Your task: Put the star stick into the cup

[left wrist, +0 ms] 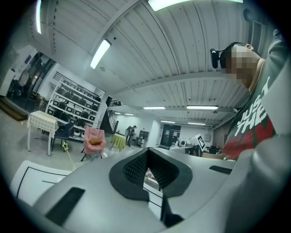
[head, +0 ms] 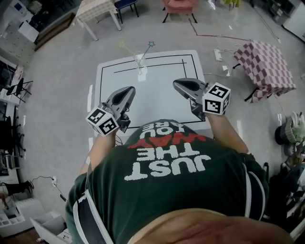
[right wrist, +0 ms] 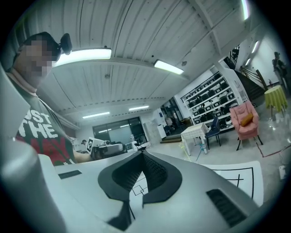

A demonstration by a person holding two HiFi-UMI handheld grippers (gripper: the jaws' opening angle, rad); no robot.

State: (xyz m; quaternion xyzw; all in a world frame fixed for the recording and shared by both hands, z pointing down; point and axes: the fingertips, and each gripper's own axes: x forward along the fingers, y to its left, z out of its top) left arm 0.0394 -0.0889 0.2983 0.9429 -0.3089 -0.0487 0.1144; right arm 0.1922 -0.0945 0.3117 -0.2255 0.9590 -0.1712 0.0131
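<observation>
A clear cup [head: 140, 62] stands near the far edge of the white table [head: 157, 102]. Two star sticks lean out of it: a blue-starred one [head: 151, 44] tilts to the right and a pale yellow one [head: 123, 46] to the left. The yellow star [left wrist: 65, 145] also shows far off in the left gripper view. My left gripper [head: 129, 90] hovers over the table's near left, tips together, nothing held. My right gripper [head: 177, 84] hovers at the near right, also shut and empty. Both are well short of the cup. Each gripper view shows its own jaw tips touching, left [left wrist: 146, 152] and right [right wrist: 142, 154].
A black line frame [head: 184, 60] is drawn on the table top. A checkered table [head: 265, 66] stands to the right, another small table [head: 96, 9] and a pink chair [head: 180, 5] beyond. A cable and power strip [head: 218, 54] lie on the floor.
</observation>
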